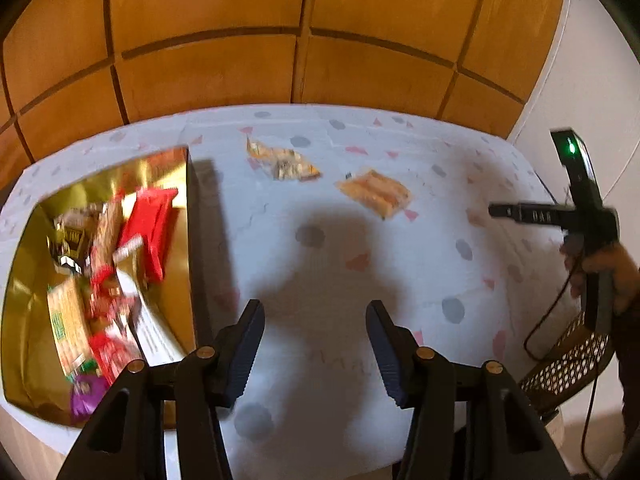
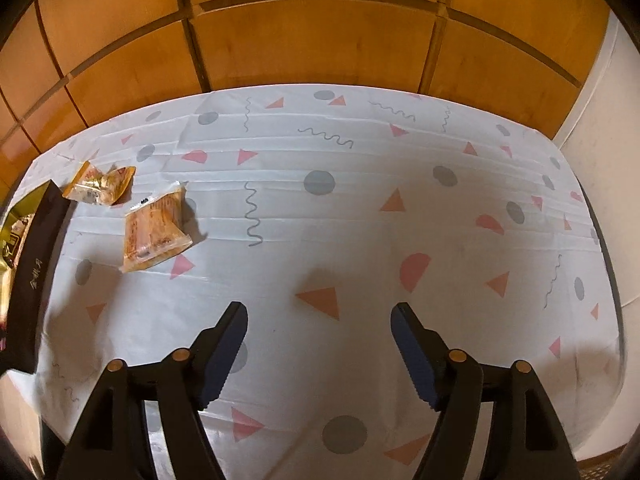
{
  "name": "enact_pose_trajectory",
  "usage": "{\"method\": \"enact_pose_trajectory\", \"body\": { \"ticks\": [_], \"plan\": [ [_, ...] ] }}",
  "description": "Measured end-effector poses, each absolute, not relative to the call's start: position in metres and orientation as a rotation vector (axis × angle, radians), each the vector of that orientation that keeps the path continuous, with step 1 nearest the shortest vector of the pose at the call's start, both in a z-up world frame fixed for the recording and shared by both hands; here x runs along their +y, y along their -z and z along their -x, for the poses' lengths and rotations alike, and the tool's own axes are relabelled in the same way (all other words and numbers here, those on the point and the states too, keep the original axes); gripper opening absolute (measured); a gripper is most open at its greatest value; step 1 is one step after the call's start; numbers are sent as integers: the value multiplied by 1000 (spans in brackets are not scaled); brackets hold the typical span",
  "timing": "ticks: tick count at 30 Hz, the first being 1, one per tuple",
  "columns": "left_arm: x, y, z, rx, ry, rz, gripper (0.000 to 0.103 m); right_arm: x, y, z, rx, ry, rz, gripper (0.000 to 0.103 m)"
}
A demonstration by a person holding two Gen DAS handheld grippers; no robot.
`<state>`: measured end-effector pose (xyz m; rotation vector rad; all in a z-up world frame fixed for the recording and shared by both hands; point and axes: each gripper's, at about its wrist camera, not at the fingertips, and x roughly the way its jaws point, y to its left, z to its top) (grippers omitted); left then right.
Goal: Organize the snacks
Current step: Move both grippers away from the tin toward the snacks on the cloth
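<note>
A gold-lined box [image 1: 176, 216] with black walls sits at the table's left, holding several snack packs, among them a red pack [image 1: 150, 224]. Two orange snack packs lie loose on the cloth: one [image 1: 284, 162] farther back, one [image 1: 374, 192] to its right. In the right wrist view they show at the left, the farther pack [image 2: 100, 184] and the nearer one [image 2: 154, 232], beside the box's wall [image 2: 34, 280]. My left gripper [image 1: 316, 340] is open and empty above the cloth right of the box. My right gripper [image 2: 320, 348] is open and empty over bare cloth; it also shows in the left wrist view [image 1: 496, 211].
The table wears a white cloth [image 2: 360, 208] printed with triangles, dots and squiggles. Wooden panelling [image 2: 312, 40] stands behind it and a white wall [image 2: 600, 112] on the right. A woven chair [image 1: 568, 364] stands at the right front edge.
</note>
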<state>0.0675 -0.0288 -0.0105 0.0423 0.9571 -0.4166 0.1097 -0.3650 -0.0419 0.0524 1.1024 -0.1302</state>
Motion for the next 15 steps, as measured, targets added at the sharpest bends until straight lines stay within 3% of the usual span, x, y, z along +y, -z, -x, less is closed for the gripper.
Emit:
{"method": "enact_pose_trajectory", "body": {
  "ticks": [5, 15],
  "plan": [
    [-27, -13, -117, 937, 386, 28, 54, -361, 39, -111, 1082, 106, -59, 81],
    [-51, 0, -236, 1021, 337, 46, 54, -350, 34, -108, 1054, 76, -47, 81]
  ]
}}
